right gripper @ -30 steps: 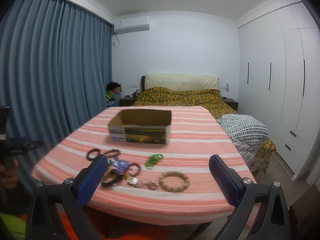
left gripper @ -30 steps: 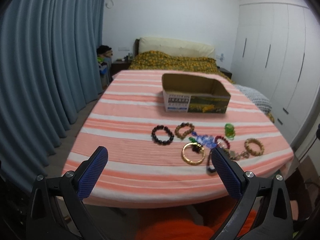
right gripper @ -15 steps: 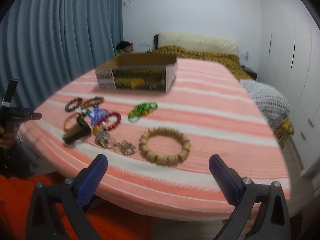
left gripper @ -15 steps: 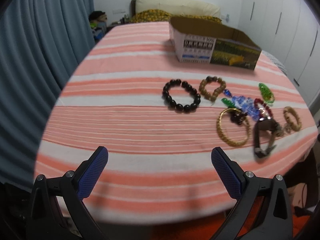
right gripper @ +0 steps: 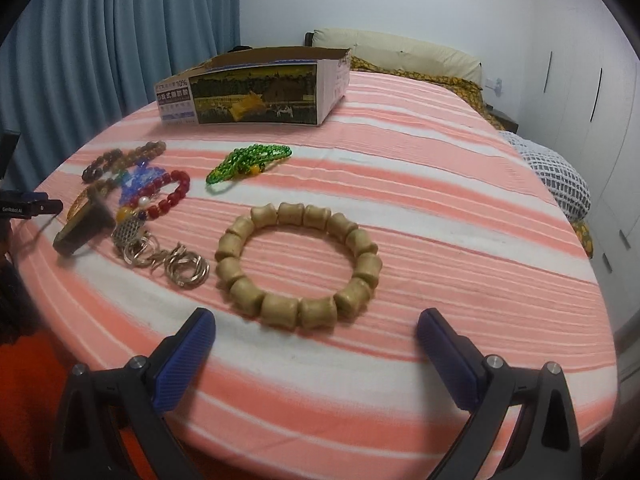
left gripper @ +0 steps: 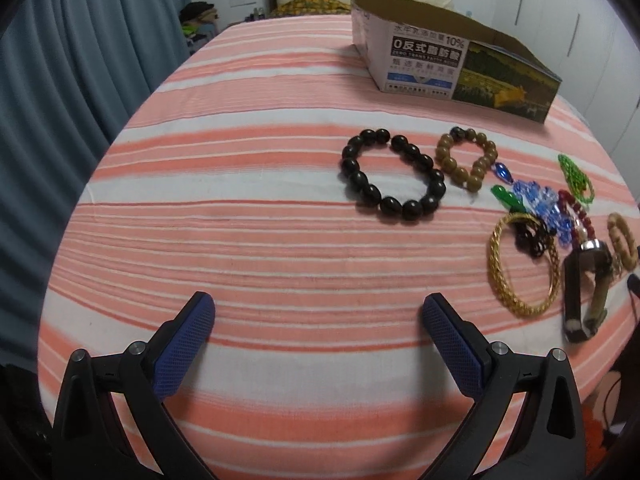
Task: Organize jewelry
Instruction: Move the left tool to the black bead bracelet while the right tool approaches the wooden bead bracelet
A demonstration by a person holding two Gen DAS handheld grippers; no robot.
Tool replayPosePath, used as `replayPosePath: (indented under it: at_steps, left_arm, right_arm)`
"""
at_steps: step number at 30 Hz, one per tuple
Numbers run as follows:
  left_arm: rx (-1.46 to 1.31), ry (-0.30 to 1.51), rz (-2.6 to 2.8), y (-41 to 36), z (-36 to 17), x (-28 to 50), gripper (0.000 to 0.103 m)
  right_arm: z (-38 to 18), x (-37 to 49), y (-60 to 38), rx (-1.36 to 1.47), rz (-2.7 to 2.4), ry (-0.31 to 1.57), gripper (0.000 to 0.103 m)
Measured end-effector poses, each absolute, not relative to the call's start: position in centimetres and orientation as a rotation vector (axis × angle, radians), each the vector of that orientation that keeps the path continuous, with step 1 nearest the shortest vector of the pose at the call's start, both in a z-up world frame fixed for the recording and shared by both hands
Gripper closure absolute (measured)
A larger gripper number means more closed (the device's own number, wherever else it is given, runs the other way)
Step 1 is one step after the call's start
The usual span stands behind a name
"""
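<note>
Both tongs, left gripper (left gripper: pixel 318 316) and right gripper (right gripper: pixel 316 330), gape empty over the striped tablecloth (left gripper: pixel 248 240), bracelets (left gripper: pixel 392 176) at two o'clock, curtain (left gripper: pixel 60 80) at nine.

Bead bracelets (right gripper: pixel 297 265) flat, clustered before open cardboard box (right gripper: pixel 256 88)

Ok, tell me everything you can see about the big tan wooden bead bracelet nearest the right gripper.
The tan wooden bead bracelet is a closed ring of chunky, bamboo-shaped beads, pale beige with a matte, wood-like look. It lies flat on the striped pink and white cloth, just ahead of the open right gripper, centred between its blue pads without touching them. The silver ring chain lies close on its left; contact cannot be told. In the left wrist view it sits at the far right edge.
</note>
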State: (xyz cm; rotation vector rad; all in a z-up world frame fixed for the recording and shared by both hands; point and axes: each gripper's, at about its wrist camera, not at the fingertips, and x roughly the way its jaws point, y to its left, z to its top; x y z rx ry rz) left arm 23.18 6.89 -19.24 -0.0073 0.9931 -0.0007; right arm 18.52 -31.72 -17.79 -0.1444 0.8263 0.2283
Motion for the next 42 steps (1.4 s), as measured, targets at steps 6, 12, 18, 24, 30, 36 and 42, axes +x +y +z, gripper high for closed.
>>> replayPosePath:
  at_steps: [6,12,18,24,30,36,42]
  left_arm:
    - [-0.015,0.983,0.015,6.7,-19.3,24.4,0.0]
    - [-0.013,1.002,0.006,6.6,-19.2,24.9,0.0]
    - [-0.007,1.01,-0.014,6.4,-19.1,26.8,0.0]
    - [0.024,0.994,-0.055,4.8,-19.2,29.2,0.0]
    - [0.04,0.984,-0.089,3.7,-19.3,30.8,0.0]
    - [0.055,0.939,-0.119,3.1,-19.0,31.1,0.023]
    - [0.06,0.912,-0.169,2.4,-18.5,30.8,0.079]
  right_arm:
    - [-17.6,19.8,-31.3,-0.14,0.197,0.861,0.0]
    - [-17.6,20.4,-31.1,-0.123,0.159,0.864,0.0]
    - [-17.6,21.3,-30.8,-0.117,0.143,0.876,0.0]
    - [-17.6,22.1,-30.6,-0.121,0.137,0.887,0.0]
    - [-17.5,22.6,-30.5,-0.12,0.138,0.894,0.003]
    - [-16.9,22.9,-30.1,-0.129,0.163,0.885,0.054]
    - [-16.7,23.2,-30.3,-0.108,0.161,0.894,0.074]
